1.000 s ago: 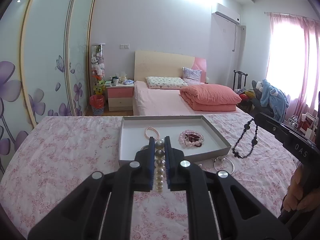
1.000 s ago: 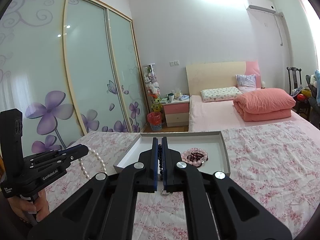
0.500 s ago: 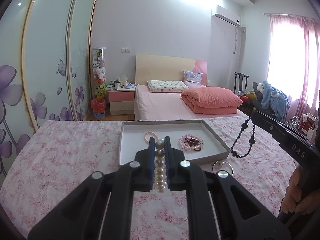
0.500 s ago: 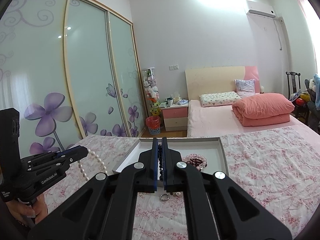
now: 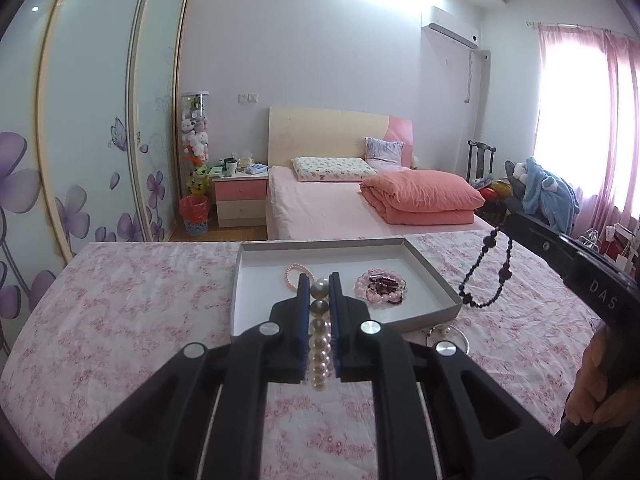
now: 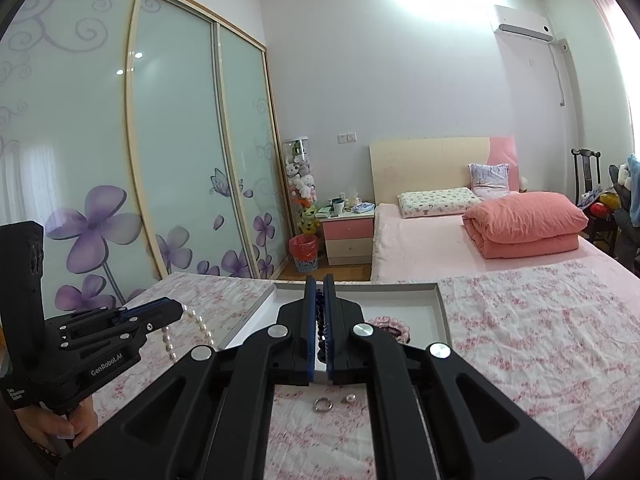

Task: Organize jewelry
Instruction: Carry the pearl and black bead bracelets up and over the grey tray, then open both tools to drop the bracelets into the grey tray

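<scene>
My left gripper (image 5: pixel 319 280) is shut on a white pearl strand (image 5: pixel 319 340), held above the floral bedspread just short of the grey tray (image 5: pixel 432 276). The strand also hangs from it in the right wrist view (image 6: pixel 200 326). My right gripper (image 6: pixel 319 284) is shut on a dark bead necklace (image 6: pixel 320 320); in the left wrist view the necklace (image 5: pixel 486 272) dangles right of the tray. In the tray lie a thin pink bracelet (image 5: pixel 294 272) and a pile of pink and dark bracelets (image 5: pixel 380 291).
A silver hoop (image 5: pixel 452 334) lies on the bedspread before the tray's near right corner. A small ring (image 6: pixel 321 405) and a pearl earring (image 6: pixel 349 399) lie on the cloth under my right gripper. A second bed (image 5: pixel 340 208) stands beyond.
Both grippers have risen slightly and tilted up with their strands still held; the tray sits lower in both views. The loose ring and earring have come into the right wrist view.
</scene>
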